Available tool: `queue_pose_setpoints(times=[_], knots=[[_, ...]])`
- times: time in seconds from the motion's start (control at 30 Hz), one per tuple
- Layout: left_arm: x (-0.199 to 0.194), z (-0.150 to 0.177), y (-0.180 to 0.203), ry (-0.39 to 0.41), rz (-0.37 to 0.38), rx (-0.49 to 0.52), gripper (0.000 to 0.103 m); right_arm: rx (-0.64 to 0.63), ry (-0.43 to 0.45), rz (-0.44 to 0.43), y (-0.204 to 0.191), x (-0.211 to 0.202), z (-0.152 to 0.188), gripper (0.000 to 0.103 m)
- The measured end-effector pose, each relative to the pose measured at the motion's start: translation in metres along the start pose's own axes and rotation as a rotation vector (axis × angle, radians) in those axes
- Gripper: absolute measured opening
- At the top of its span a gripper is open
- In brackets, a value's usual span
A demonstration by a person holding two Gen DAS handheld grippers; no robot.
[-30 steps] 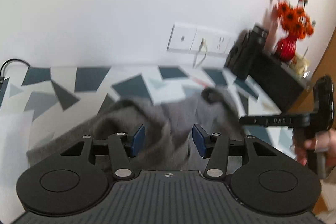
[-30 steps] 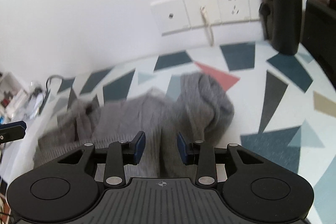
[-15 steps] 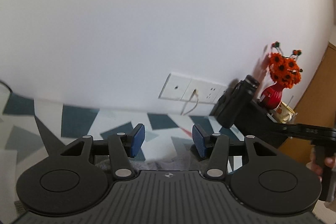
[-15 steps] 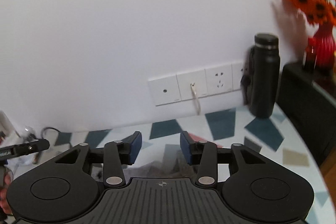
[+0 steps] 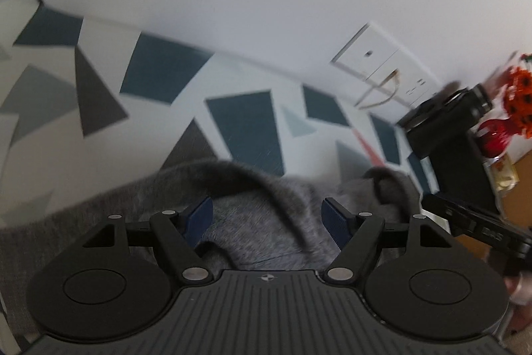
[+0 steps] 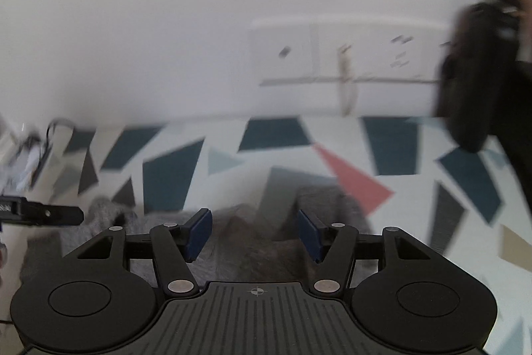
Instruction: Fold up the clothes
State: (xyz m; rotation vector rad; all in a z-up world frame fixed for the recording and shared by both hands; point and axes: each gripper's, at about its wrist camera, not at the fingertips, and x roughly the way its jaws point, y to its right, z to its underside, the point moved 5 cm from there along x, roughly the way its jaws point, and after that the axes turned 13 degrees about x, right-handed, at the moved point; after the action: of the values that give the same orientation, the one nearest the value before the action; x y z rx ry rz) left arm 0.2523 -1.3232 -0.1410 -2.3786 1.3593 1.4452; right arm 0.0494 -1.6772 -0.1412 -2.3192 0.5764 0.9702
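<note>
Blue-padded fingers (image 5: 199, 215) of the left gripper (image 5: 267, 218) stand spread wide with nothing between them, poised just above a rumpled grey sweater (image 5: 252, 222) that lies in a heap on the patterned tablecloth (image 5: 242, 128); the right gripper (image 6: 254, 230) is likewise spread and empty over the near edge of the same sweater (image 6: 259, 255), its view smeared by motion. The sweater sits well short of the white wall sockets (image 5: 382, 69), with bare tablecloth between, and the black bottle (image 5: 445, 118) and red vase of orange flowers (image 5: 498, 128) stand beyond the sockets' right end. The step in hand appears to be reaching down for a first grasp: done well, each gripper would likely settle before closing, take a single layer at a hem or shoulder rather than a bunched fold such as the raised ridge (image 5: 239, 175) ahead of the left fingers, and pick matching points on either side so the garment can be drawn out flat before any fold. Half a second earlier both cameras were tipped up at the wall, the sockets near mid-frame and only a sliver of cloth showing; now both have pitched back down, the left one rolled so the table edge slants, and the sweater fills the space around the fingers again, as it did a second ago.
</note>
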Motion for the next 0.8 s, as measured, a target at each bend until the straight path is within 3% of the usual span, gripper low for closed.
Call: queue_pose_setpoints(times=[0.1, 0.17, 0.23, 0.3, 0.33, 0.37, 0.4, 0.43, 0.5, 0.57, 0.73, 0.8], knots=[[0.011, -0.001, 0.000, -0.040, -0.024, -0.025, 0.075, -0.056, -0.081, -0.006, -0.003, 0.037, 0.005, 0.060], [0.019, -0.005, 0.000, -0.055, -0.044, -0.046, 0.081, -0.103, -0.130, -0.011, -0.005, 0.055, 0.011, 0.064], [0.031, -0.008, -0.001, -0.074, -0.054, -0.075, 0.083, -0.163, -0.162, -0.023, -0.007, 0.064, 0.019, 0.073], [0.040, -0.005, -0.002, -0.091, -0.073, -0.078, 0.083, -0.224, -0.182, -0.036, -0.011, 0.068, 0.026, 0.075], [0.045, -0.004, -0.002, -0.100, -0.082, -0.079, 0.082, -0.254, -0.187, -0.043, -0.013, 0.068, 0.030, 0.073], [0.050, -0.003, -0.002, -0.108, -0.091, -0.080, 0.069, -0.283, -0.192, -0.050, -0.016, 0.068, 0.034, 0.071], [0.052, -0.001, 0.000, -0.102, -0.094, -0.066, 0.057, -0.309, -0.187, -0.056, -0.018, 0.067, 0.037, 0.059], [0.051, 0.000, 0.002, -0.093, -0.091, -0.052, 0.037, -0.326, -0.185, -0.069, -0.020, 0.065, 0.038, 0.041], [0.047, 0.000, 0.004, -0.066, -0.080, -0.040, 0.016, -0.309, -0.197, -0.117, -0.023, 0.060, 0.034, 0.016], [0.035, -0.008, 0.005, -0.015, -0.076, -0.033, 0.013, -0.287, -0.156, -0.124, -0.024, 0.053, 0.023, 0.014], [-0.014, -0.037, 0.000, 0.173, -0.079, -0.037, 0.012, -0.220, 0.130, -0.131, -0.027, 0.001, -0.026, 0.014], [-0.041, -0.044, -0.006, 0.244, -0.074, -0.062, 0.012, -0.178, 0.148, -0.155, -0.024, -0.016, -0.033, 0.014]])
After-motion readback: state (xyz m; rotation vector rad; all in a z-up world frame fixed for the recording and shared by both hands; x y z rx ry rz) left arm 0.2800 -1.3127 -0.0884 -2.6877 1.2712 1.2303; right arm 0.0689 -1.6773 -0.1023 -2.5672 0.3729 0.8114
